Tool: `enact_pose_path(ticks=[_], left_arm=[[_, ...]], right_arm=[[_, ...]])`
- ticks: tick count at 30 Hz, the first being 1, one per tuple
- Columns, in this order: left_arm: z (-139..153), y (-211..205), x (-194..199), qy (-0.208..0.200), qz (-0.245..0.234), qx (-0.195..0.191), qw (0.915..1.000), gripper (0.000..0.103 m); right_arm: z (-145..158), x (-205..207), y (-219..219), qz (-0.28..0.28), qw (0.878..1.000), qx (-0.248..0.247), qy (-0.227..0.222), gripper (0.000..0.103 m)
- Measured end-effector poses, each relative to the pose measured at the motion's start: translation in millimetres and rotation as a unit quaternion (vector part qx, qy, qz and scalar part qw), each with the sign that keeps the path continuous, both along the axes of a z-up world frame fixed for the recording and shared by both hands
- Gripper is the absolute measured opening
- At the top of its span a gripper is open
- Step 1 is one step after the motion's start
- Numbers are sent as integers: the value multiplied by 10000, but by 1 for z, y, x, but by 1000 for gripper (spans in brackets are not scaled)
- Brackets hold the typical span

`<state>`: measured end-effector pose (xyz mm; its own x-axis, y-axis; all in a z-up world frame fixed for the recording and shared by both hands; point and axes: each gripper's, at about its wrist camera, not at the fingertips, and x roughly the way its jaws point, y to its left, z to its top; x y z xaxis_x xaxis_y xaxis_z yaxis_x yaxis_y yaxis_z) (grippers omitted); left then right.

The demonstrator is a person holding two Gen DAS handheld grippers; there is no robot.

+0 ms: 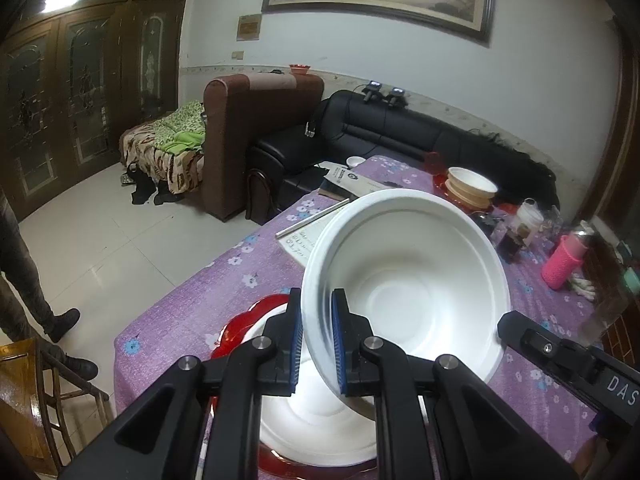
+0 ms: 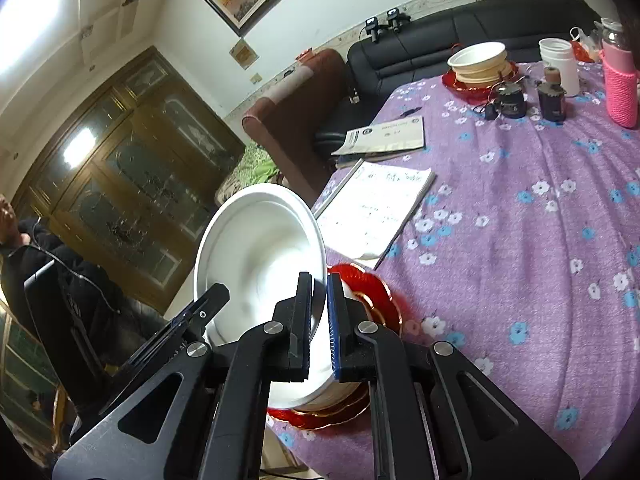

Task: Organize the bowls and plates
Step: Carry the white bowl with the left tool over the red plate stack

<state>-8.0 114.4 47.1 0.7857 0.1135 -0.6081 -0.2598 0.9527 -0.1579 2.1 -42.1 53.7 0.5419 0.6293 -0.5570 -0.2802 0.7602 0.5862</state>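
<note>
A white bowl is held tilted above the table, gripped on opposite sides of its rim. My left gripper is shut on its near rim. My right gripper is shut on the other side of the same bowl. Below it another white bowl sits in a red scalloped plate at the table's near corner; the plate also shows in the right wrist view. A second stack of cream bowls on a red plate stands at the far side.
The table has a purple flowered cloth. On it lie a white notebook and a booklet. A pink bottle, a white jar and small dark jars stand at the far right. A person stands left.
</note>
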Motion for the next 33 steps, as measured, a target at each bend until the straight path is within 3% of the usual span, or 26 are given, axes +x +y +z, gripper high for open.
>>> enact_pose_path(ticks=[21,33], left_arm=[[-13,18,1,203,121,-59,9997,12],[-36,19,11,592,116,-1,9982,12]], right_arm=[[-16,5,21,197,9995,-100,228,7],[-44,16,24,252,9980,-184,551,7]])
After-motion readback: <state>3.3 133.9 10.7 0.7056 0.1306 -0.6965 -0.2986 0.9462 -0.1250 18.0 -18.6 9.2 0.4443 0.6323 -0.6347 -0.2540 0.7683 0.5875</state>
